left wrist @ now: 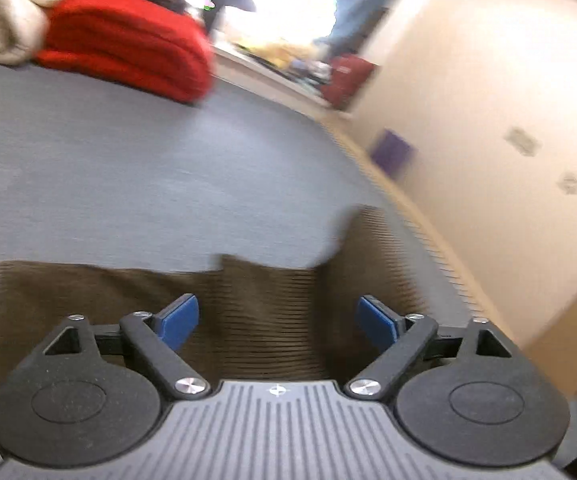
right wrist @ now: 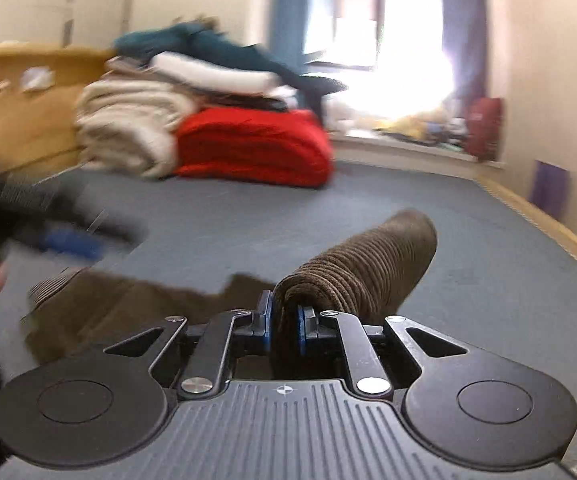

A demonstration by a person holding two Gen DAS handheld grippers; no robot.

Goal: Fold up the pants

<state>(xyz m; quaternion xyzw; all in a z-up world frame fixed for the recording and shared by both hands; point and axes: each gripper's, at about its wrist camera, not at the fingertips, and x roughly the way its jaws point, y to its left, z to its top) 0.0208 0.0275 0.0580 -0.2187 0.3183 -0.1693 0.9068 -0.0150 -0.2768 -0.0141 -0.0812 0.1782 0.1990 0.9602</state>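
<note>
right gripper [right wrist: 284, 320] pinching brown pants [right wrist: 368, 264], grey bed [right wrist: 448, 240]

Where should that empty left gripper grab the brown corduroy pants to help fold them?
Probably the far cloth edge, approached from above with the open left gripper. The brown corduroy pants lie flat on the grey surface, so only an edge gives something to pinch. The right gripper already clamps a raised fold.

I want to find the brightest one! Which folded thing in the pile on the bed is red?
The red blanket, at the front of the pile. The cream blanket lies beside it, and the white and teal ones sit higher up.
</note>
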